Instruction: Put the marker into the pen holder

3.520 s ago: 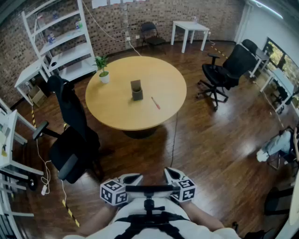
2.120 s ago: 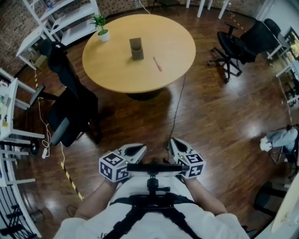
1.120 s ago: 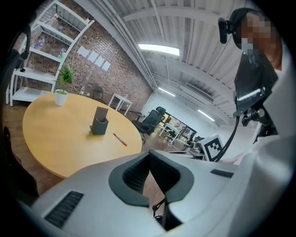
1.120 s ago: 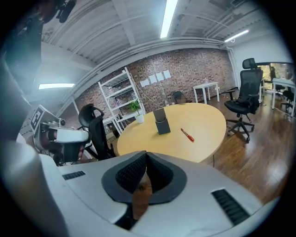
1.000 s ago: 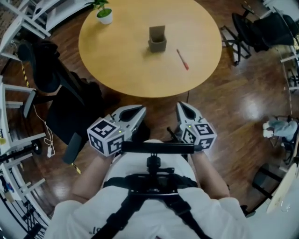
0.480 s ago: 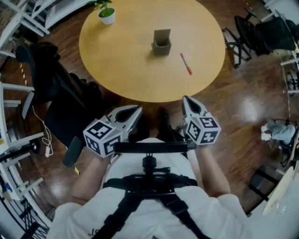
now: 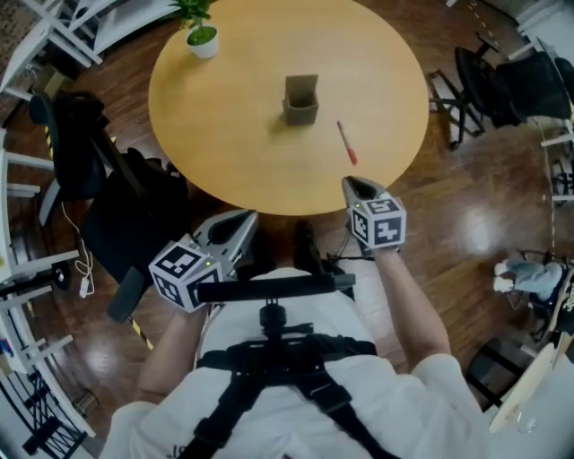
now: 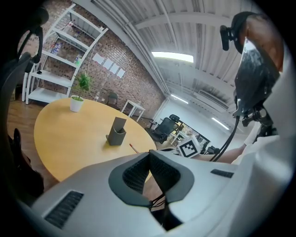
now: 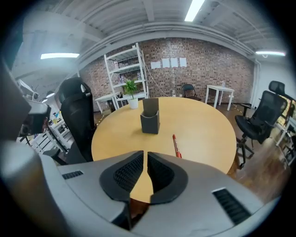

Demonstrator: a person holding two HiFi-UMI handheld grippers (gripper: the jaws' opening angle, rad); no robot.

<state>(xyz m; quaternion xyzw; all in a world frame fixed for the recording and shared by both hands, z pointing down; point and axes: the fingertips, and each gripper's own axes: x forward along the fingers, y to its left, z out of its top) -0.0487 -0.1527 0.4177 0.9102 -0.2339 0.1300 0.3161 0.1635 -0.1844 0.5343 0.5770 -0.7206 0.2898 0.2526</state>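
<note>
The right gripper hangs over the near rim of the round wooden table. Its jaws have just been opening to a narrow slit, with nothing between them. The left gripper sits off the table's edge, its jaws together and empty. The red marker lies flat just beyond the right gripper, near the upright grey pen holder. A potted plant stands at the far rim. Black office chairs and white shelving ring the dark wood floor.

Right gripper fingers just opening, narrow gap, empty; marker beside pen holder on table.
</note>
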